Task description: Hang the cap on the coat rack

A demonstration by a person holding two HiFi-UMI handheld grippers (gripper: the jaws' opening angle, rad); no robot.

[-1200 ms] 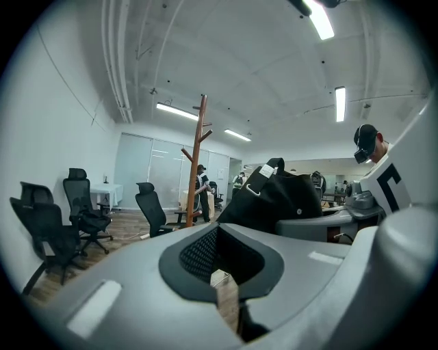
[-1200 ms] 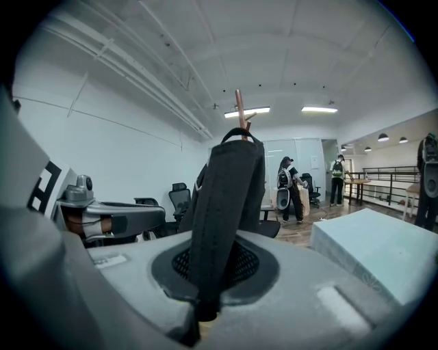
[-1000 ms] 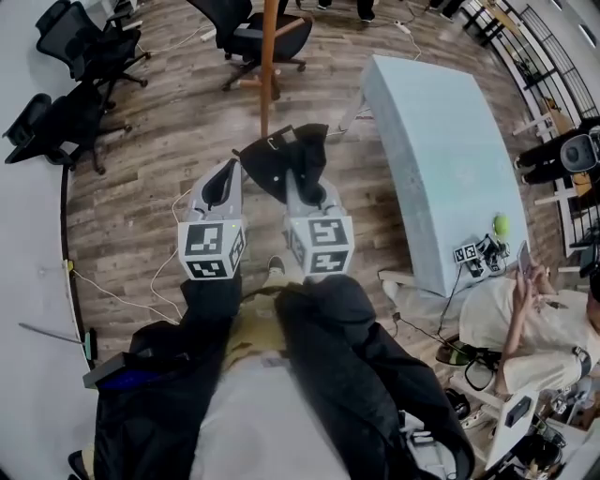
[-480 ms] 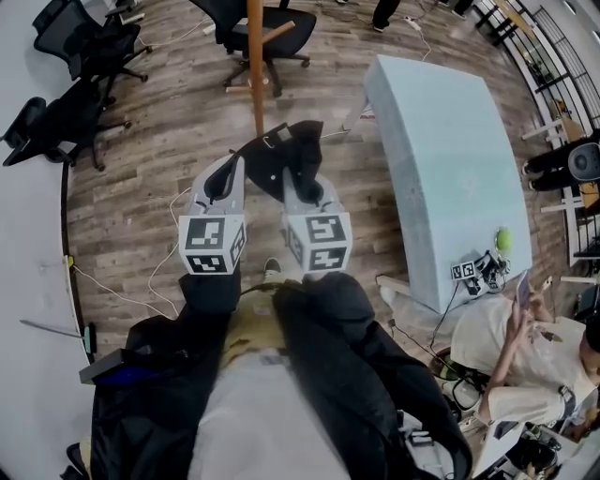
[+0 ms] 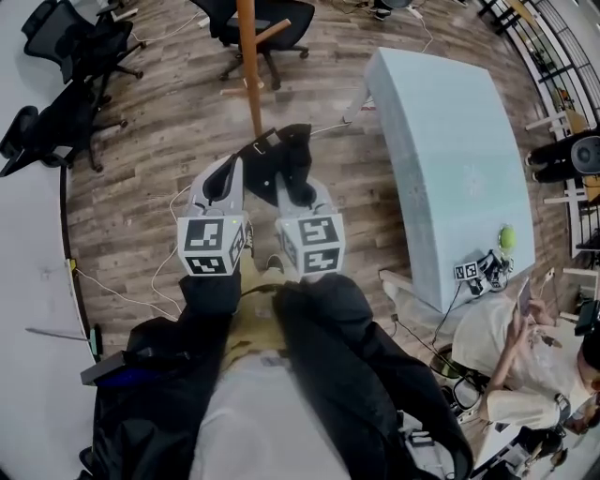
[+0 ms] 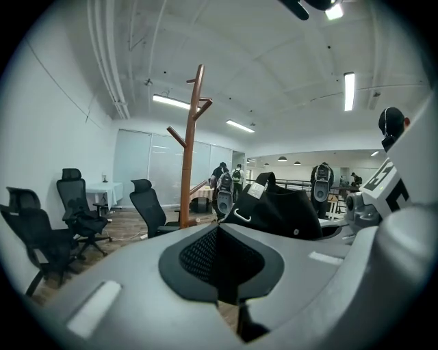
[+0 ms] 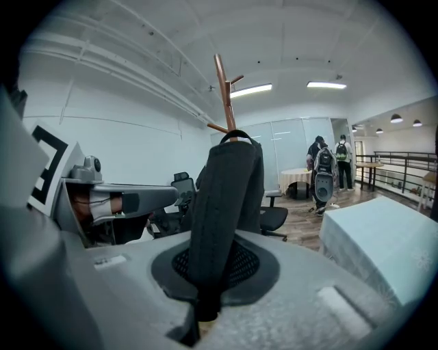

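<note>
A black cap (image 5: 284,150) hangs from my right gripper (image 5: 289,178), which is shut on its brim. In the right gripper view the cap (image 7: 227,198) stands up from between the jaws and hides most of what lies ahead. My left gripper (image 5: 232,171) is beside it on the left, shut with nothing in it. In the left gripper view the cap (image 6: 287,212) shows to the right of that gripper (image 6: 218,232). The brown wooden coat rack (image 5: 247,66) stands just beyond both grippers, with its pegs (image 6: 198,109) high up and its top (image 7: 224,85) above the cap.
A long pale blue table (image 5: 441,131) stands to the right. Black office chairs (image 5: 66,56) sit at the far left and one (image 5: 272,19) behind the rack. A seated person (image 5: 525,347) is at the lower right. Cables (image 5: 122,295) lie on the wooden floor.
Both grippers and the cap have moved forward towards the coat rack, whose pole now shows nearer and further left in the head view. The grip on the cap is unchanged.
</note>
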